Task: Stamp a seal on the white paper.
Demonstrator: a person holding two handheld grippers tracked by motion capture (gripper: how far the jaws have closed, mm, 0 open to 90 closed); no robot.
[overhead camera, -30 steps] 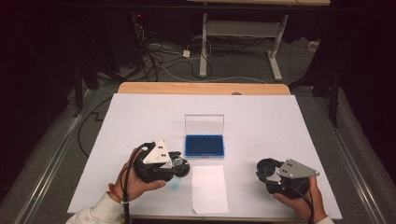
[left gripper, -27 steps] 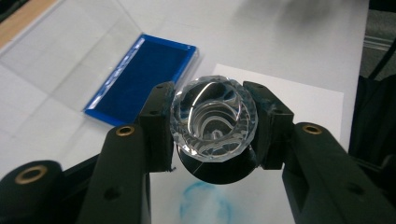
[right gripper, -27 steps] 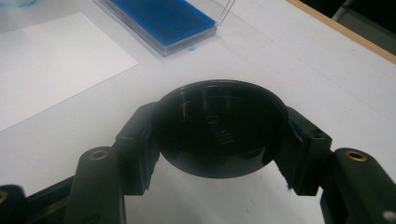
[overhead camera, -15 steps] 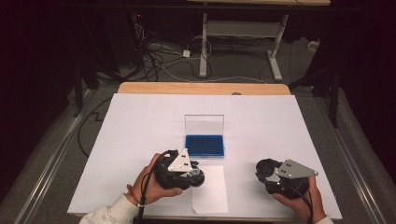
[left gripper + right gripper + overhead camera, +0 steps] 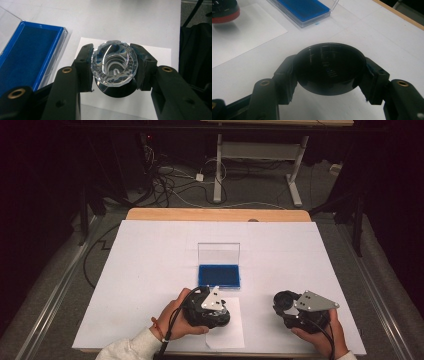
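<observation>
Left gripper (image 5: 114, 67) clamping faceted crystal (image 5: 114, 64), right gripper (image 5: 329, 71) clamping black disc (image 5: 329, 68), blue case (image 5: 218, 275) (lid upright) just beyond

The worktop (image 5: 150, 270) is covered by a large white sheet, with a strip of bare wood showing along its far edge. At its middle sits an open blue case (image 5: 218, 275), its clear lid standing upright on the far side. Just near of the case, a smaller white paper (image 5: 232, 330) lies flat by the near edge.
</observation>
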